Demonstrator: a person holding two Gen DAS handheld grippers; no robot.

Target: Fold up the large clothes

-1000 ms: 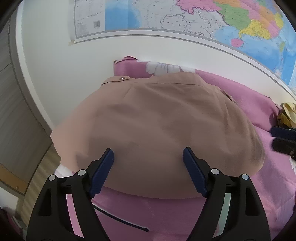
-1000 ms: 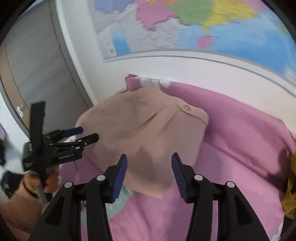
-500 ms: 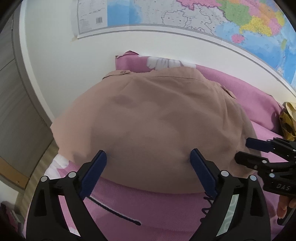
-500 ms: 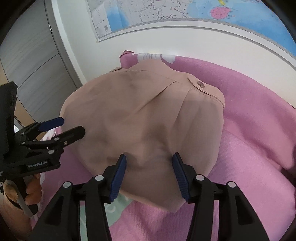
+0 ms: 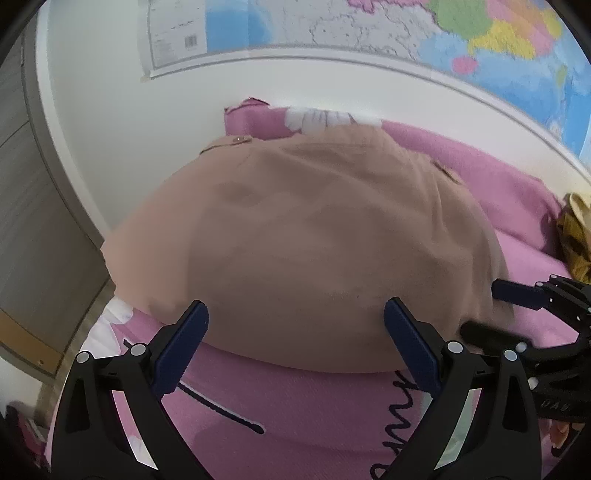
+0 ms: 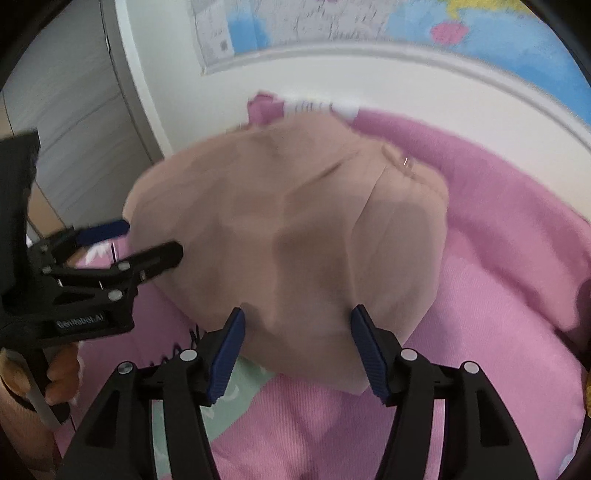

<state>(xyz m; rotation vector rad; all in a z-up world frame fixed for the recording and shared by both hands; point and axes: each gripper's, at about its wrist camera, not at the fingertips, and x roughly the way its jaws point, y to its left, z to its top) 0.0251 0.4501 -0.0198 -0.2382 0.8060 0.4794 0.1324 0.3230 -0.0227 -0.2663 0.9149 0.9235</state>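
Note:
A tan garment (image 5: pixel 314 243) lies folded in a rounded rectangle on the pink bedspread (image 5: pixel 303 406), with buttoned tabs at its far corners. My left gripper (image 5: pixel 295 332) is open, its jaws standing over the garment's near edge. My right gripper (image 6: pixel 297 341) is open too, over the garment (image 6: pixel 295 229) near its right front corner. The right gripper also shows at the right of the left wrist view (image 5: pixel 524 314), and the left gripper at the left of the right wrist view (image 6: pixel 122 243). Neither holds cloth.
A white wall with a map (image 5: pixel 369 33) runs behind the bed. A grey cabinet (image 5: pixel 33 221) stands at the left beyond the bed's edge. A yellow-brown cloth (image 5: pixel 576 236) lies at the far right. Dark lettering (image 5: pixel 402 417) marks the bedspread.
Both grippers have moved closer to the garment's near edge. The right gripper has come in from the right and its jaws have widened. The garment has not moved.

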